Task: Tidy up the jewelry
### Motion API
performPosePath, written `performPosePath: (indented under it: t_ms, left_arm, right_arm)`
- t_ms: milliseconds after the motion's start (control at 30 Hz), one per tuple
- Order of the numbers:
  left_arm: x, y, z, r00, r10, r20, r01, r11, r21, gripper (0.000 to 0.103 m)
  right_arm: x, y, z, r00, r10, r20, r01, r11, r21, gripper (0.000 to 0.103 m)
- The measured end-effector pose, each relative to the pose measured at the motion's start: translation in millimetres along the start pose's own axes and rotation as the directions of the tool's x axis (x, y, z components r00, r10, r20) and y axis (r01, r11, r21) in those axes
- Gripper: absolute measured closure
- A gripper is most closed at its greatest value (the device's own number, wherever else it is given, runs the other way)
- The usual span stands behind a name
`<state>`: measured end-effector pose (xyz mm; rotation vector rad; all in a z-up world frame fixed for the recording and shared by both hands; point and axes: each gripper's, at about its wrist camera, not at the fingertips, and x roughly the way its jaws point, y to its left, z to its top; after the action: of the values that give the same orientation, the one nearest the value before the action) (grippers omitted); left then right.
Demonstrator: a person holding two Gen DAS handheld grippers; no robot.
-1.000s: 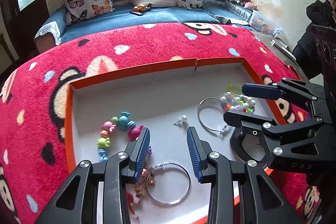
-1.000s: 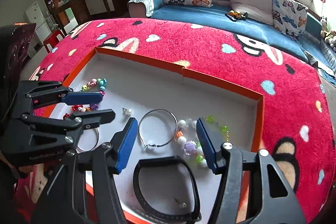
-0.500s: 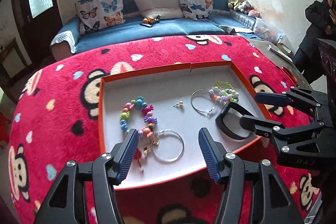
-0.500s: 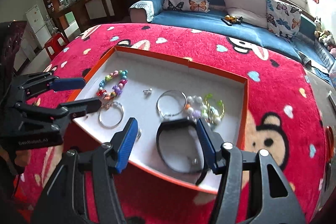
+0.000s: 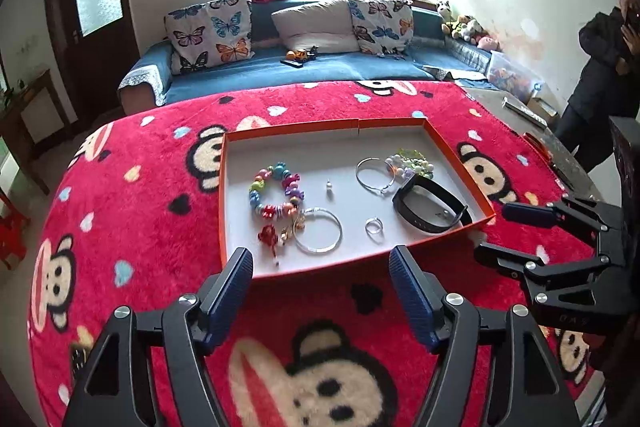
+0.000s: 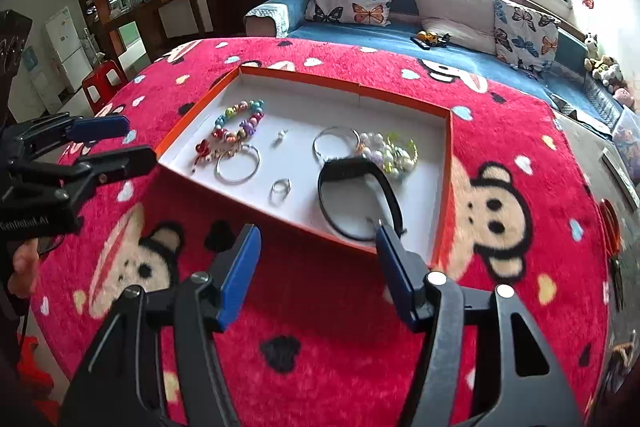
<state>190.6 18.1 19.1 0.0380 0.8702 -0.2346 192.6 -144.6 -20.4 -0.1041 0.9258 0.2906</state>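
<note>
With both the left gripper point(image 5: 321, 269) and right gripper point(image 6: 318, 247) empty, fingers spread, approach the shallow orange-rimmed white tray point(image 5: 456, 155) low, targeting one piece.

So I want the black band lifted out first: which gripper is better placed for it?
Probably the right gripper: the black band lies at the tray corner right ahead of its open fingers. The left gripper, also open, faces the big hoop.

Left claw point(image 5: 322, 265) spread wide above red monkey-print blanket point(image 5: 132, 211), nothing held. Ahead, orange tray point(image 5: 456, 163) holding bead bracelet point(image 5: 276, 193), silver hoops point(image 5: 318, 235), black band point(image 5: 430, 203). Right claw point(image 5: 500, 233) apart, empty.
</note>
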Motion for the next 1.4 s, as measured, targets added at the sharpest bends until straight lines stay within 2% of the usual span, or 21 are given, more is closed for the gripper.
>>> performPosePath:
  t_ms: [167, 467, 533, 767, 933, 1400]
  left_arm:
    - [-16.9, 4.4, -15.2, 1.000, -0.016, 0.010, 0.017, 0.999, -0.030, 0.026]
    - [-42.5, -1.3, -41.1, 0.999, 0.035, 0.030, -0.034, 0.999, -0.025, 0.026]
    - [-46.8, -3.6, -46.9, 0.999, 0.032, 0.031, -0.031, 0.999, -0.024, 0.025]
    - [-62.5, -12.7, -63.8, 0.995, 0.089, 0.052, -0.090, 0.996, 0.022, 0.020]
    - [-70.3, -17.1, -74.0, 0.992, 0.111, 0.059, -0.113, 0.993, 0.034, 0.020]
    - [-77.1, -18.7, -89.3, 0.992, 0.107, 0.061, -0.108, 0.994, 0.026, 0.019]
  right_arm:
    - [-13.3, 4.1, -18.0, 1.000, -0.015, 0.003, 0.015, 1.000, 0.007, 0.040]
    - [-31.6, 14.4, -39.6, 0.999, -0.042, 0.008, 0.042, 0.999, 0.014, 0.039]
    - [-36.1, 15.6, -42.8, 0.999, -0.030, 0.012, 0.030, 0.999, 0.026, 0.038]
    - [-46.6, 19.0, -51.9, 0.999, -0.036, 0.014, 0.035, 0.998, 0.052, 0.035]
    - [-51.8, 16.4, -58.8, 1.000, -0.026, 0.012, 0.025, 0.996, 0.090, 0.034]
    - [-63.8, 12.9, -69.3, 0.999, -0.031, 0.024, 0.028, 0.992, 0.120, 0.033]
